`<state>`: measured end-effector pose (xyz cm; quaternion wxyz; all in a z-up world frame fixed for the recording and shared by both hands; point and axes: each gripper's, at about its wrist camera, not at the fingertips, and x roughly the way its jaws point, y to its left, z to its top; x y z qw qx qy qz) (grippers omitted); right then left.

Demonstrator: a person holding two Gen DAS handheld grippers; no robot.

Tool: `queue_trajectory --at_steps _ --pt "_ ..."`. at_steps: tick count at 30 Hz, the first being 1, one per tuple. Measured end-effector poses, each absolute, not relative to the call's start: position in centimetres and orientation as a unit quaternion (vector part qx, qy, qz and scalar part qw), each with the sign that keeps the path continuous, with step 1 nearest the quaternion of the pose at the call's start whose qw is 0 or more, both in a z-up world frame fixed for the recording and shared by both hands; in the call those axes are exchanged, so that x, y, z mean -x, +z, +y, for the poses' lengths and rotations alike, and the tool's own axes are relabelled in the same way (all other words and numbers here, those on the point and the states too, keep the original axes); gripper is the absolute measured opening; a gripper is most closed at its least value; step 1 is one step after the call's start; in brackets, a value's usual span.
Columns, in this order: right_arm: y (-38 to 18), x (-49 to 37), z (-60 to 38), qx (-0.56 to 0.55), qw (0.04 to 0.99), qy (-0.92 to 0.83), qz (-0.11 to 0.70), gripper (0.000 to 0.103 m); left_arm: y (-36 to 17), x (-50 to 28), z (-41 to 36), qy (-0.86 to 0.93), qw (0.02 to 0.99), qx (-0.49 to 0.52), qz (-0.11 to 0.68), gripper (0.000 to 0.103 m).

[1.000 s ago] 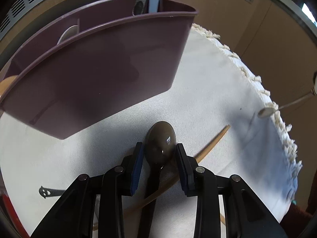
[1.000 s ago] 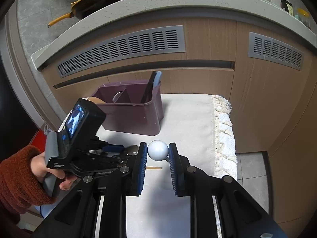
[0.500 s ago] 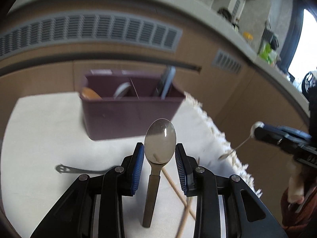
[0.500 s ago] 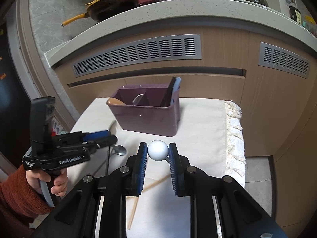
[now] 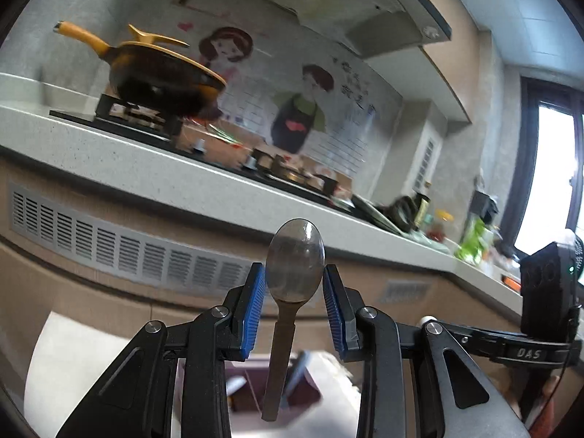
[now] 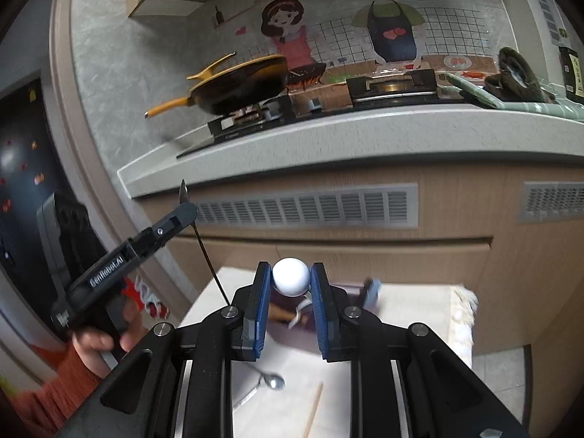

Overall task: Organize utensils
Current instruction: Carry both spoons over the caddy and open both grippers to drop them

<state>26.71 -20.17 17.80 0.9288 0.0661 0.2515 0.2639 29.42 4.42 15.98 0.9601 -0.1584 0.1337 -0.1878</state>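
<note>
Left gripper [image 5: 294, 292]: half-spread, pads clamped on the bowl of a metal spoon [image 5: 295, 266], handle hanging down at centre frame. Right gripper [image 6: 291, 292]: narrower, clenched on the white ball end of a utensil [image 6: 291, 276]. The purple organizer bin [image 6: 339, 314] sits blurred behind the right gripper's fingers on the white cloth [image 6: 412, 332]. A loose spoon [image 6: 272, 382] and a chopstick [image 6: 314, 407] lie at lower centre.

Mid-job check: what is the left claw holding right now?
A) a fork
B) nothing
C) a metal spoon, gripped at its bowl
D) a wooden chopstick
C: the left wrist view shows the left claw with its blue pads closed on the bowl of a metal spoon, handle hanging down toward the camera.
</note>
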Motion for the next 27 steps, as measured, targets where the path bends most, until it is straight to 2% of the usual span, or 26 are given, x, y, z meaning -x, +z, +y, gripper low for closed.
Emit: queue_trajectory --at_steps 8,13,16,18,21,27 --pt "14.1 -32.9 -18.4 -0.104 0.910 0.270 0.297 0.020 10.0 -35.1 5.1 -0.166 0.954 0.196 0.156 0.033" --pt "9.4 -36.6 -16.8 -0.085 0.883 0.272 0.373 0.020 3.9 -37.6 4.3 -0.178 0.929 0.180 0.271 0.035" --pt "6.9 -37.3 -16.8 -0.070 0.874 0.253 0.409 0.020 3.0 -36.3 5.0 -0.154 0.931 0.189 0.273 0.035" --pt "6.9 -36.0 -17.3 -0.047 0.886 0.234 0.398 0.020 3.4 -35.1 5.5 -0.145 0.933 0.193 0.268 0.037" --pt "7.4 -33.4 -18.5 -0.020 0.900 0.226 0.372 0.020 3.7 -33.2 5.5 -0.109 0.942 0.155 0.276 0.046" --pt "7.6 -26.4 -21.7 0.033 0.925 0.162 0.341 0.029 0.3 -29.7 5.4 -0.115 0.917 0.145 0.353 0.046"
